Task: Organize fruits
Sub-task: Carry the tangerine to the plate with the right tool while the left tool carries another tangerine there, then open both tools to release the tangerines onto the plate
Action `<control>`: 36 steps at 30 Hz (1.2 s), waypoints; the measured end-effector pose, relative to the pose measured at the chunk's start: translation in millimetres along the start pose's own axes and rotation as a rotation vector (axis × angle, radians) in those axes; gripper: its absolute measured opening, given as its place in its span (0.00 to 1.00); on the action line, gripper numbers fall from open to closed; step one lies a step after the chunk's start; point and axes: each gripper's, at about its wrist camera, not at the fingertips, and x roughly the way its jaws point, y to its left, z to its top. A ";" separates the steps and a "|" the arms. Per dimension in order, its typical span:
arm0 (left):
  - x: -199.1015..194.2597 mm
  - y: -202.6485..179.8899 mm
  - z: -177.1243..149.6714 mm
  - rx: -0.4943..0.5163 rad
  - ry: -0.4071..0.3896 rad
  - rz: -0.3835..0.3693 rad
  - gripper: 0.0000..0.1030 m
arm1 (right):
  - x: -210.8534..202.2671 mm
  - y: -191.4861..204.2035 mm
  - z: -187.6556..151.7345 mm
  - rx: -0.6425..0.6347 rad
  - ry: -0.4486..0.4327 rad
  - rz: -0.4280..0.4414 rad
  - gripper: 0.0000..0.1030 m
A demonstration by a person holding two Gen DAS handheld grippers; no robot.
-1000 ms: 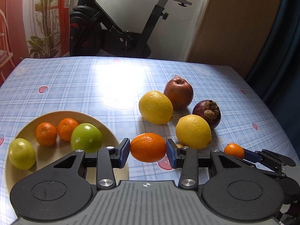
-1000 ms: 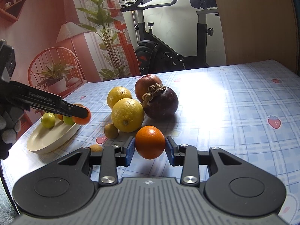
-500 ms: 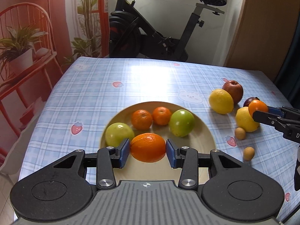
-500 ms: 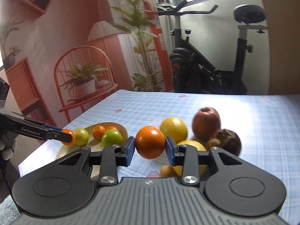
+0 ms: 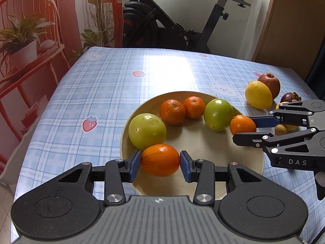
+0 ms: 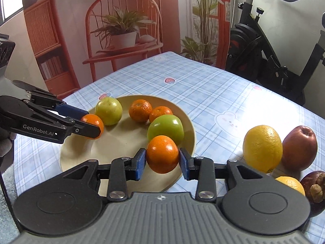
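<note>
Both grippers have swung from the loose fruit at right to the round beige plate (image 5: 130, 122), putting two more oranges within reach of it. At lower centre of the left wrist view, the left gripper (image 5: 160, 160) clamps a large orange (image 5: 160, 160) over the plate's near rim; at centre right, the right gripper (image 5: 241, 129) pinches a small orange (image 5: 241, 124) above the plate's right edge, beside a green apple (image 5: 218, 114)
</note>
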 end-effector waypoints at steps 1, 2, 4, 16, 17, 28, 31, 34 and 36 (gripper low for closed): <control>1.9 0.5 -0.6 -0.002 0.001 0.002 0.43 | 0.9 -0.9 -0.3 -0.005 0.005 0.001 0.37; 2.0 0.6 -0.2 -0.003 -0.006 0.001 0.43 | 2.0 -0.7 0.1 -0.010 0.009 -0.001 0.37; 1.7 1.1 1.2 -0.009 -0.017 0.006 0.43 | 3.0 -0.7 0.3 -0.021 0.015 -0.009 0.37; 0.8 1.7 -1.7 -0.011 -0.027 0.015 0.45 | 6.6 0.3 0.1 -0.033 0.022 -0.022 0.37; -0.3 2.3 -2.1 -0.013 -0.029 0.010 0.45 | 5.7 0.2 0.1 -0.033 0.019 -0.024 0.38; -26.9 -6.6 7.5 -0.082 -0.086 0.020 0.50 | -41.8 -25.4 -9.2 0.112 -0.103 -0.019 0.41; -33.2 -24.1 13.4 -0.065 -0.108 0.001 0.50 | -62.2 -39.1 -19.2 0.164 -0.130 -0.041 0.41; -35.5 -45.5 17.8 -0.050 -0.118 -0.041 0.50 | -81.3 -53.3 -32.2 0.204 -0.141 -0.071 0.41; -35.8 -60.1 20.0 -0.032 -0.123 -0.063 0.50 | -92.6 -61.9 -41.1 0.231 -0.143 -0.090 0.41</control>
